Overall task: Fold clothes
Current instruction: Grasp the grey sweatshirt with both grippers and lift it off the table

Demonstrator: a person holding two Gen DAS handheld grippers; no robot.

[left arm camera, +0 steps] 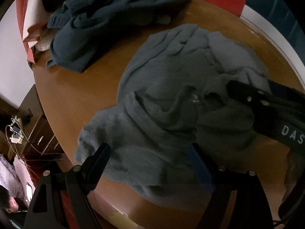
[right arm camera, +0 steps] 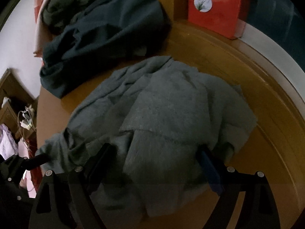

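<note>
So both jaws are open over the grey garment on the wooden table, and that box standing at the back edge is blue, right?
Not quite: the box is red, with a round white sticker, as the right wrist view shows. The rest holds: the left gripper and right gripper both stand with jaws open over the grey garment on the wooden table.

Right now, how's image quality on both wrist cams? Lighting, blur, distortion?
Left wrist view: dim, heavy fisheye curvature bending the table edge, black corners; the grey garment is soft with motion blur, and deep shadow falls under the right hand-held gripper. Right wrist view: equally dark, grey garment slightly sharper, red box blurred, no glare.
</note>
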